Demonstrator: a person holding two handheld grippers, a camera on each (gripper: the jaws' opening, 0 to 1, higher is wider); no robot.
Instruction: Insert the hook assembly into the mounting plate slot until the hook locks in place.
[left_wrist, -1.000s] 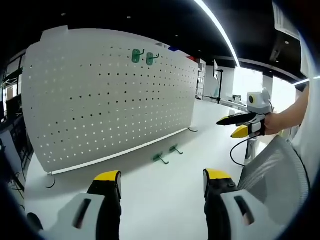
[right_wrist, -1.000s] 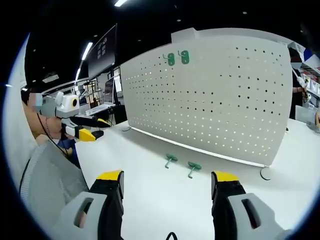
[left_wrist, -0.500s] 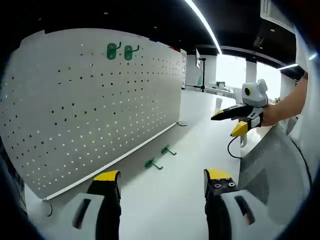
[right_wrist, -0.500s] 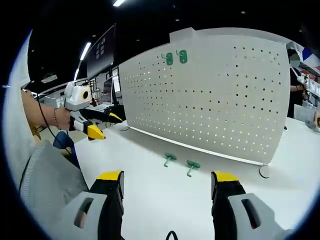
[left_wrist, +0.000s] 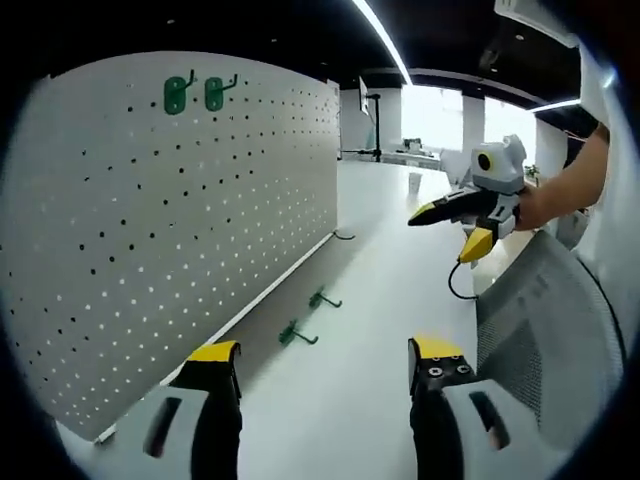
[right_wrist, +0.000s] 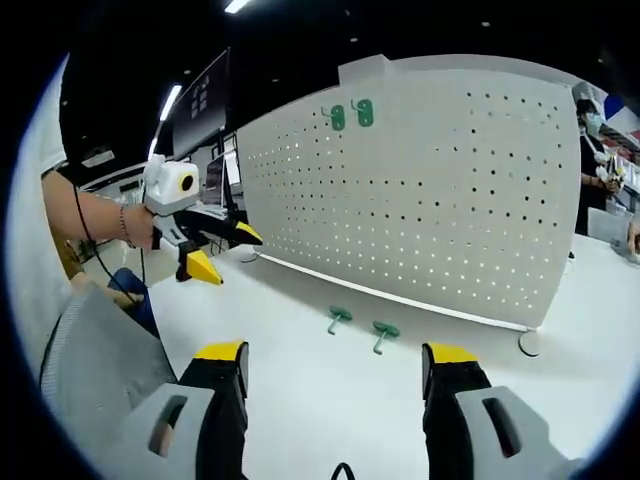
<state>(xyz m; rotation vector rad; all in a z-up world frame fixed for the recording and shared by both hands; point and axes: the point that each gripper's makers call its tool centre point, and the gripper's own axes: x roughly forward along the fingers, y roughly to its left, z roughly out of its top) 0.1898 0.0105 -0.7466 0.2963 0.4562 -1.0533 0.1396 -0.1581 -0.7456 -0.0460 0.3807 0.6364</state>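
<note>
Holding the left gripper with jaws parted and nothing between the yellow-tipped fingers, and appearing in the right gripper view as the left gripper, gripped by a hand on a bare forearm and raised off the surface, jaws apart and empty. Holding the right gripper likewise with jaws spread and empty, yellow fingertips level with each other. Showing in the left gripper view as the right gripper, held aloft by a hand, jaws apart, one yellow tip angled downward.
</note>
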